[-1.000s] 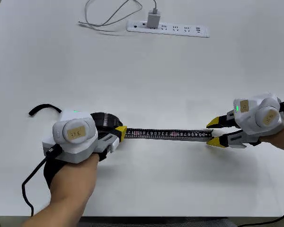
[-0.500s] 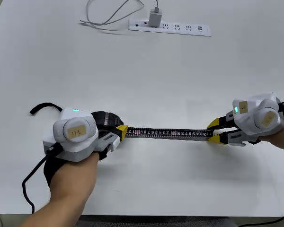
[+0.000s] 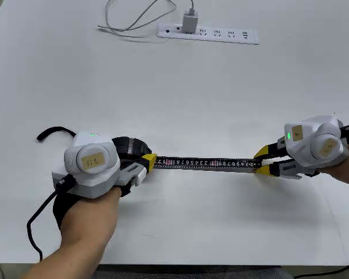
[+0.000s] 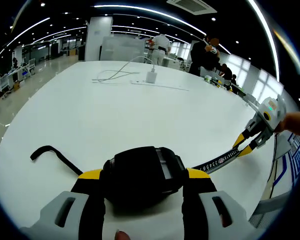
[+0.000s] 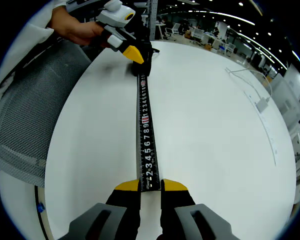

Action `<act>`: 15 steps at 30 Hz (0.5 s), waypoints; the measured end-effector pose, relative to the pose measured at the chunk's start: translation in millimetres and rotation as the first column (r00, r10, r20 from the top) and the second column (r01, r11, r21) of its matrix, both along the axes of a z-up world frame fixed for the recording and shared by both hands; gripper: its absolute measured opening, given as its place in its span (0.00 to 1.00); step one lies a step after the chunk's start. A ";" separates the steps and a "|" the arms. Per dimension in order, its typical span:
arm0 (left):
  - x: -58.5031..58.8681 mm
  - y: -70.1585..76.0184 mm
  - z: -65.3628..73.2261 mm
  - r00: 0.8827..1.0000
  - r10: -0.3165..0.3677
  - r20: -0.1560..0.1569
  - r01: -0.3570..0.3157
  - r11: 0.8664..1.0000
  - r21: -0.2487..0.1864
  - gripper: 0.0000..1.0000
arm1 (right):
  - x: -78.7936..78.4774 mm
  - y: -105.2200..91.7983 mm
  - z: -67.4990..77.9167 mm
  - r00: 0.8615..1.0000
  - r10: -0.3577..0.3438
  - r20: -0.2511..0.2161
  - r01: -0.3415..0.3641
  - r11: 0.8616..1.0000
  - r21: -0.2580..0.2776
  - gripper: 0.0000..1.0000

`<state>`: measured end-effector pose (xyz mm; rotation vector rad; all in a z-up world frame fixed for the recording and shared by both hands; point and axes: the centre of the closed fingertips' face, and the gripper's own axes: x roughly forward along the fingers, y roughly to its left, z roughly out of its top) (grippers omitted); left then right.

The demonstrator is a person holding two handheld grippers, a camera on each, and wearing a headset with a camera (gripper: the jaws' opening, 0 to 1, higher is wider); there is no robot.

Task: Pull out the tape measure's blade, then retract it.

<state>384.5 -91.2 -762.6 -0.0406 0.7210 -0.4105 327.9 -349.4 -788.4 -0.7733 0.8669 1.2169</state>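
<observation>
A black tape measure case rests on the white table, with my left gripper shut on its sides. Its black blade with white numbers runs out flat to the right. My right gripper is shut on the blade's free end, yellow fingertips on either side of it. In the left gripper view the blade stretches to the right gripper. The case's black wrist strap lies curled to the left.
A white power strip with a plugged charger and a looped white cable lies at the table's far side. A black cable hangs off the near edge by the left hand. A grey mesh chair stands beside the table.
My right gripper's jaws have come together on the blade's end; a second ago they stood wider apart. The left gripper and case have stayed put.
</observation>
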 end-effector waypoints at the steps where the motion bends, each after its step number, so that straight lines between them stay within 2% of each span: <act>1: 0.0 -0.1 0.0 1.000 0.000 0.000 0.000 1.000 -0.001 0.58 | 0.0 -0.1 0.1 1.000 0.000 0.000 0.000 1.000 0.000 0.11; 15: -1.4 0.0 0.4 1.000 -0.001 -0.007 0.001 1.000 -0.002 0.57 | 1.1 0.2 -0.8 1.000 -0.002 -0.003 0.002 1.000 0.002 0.10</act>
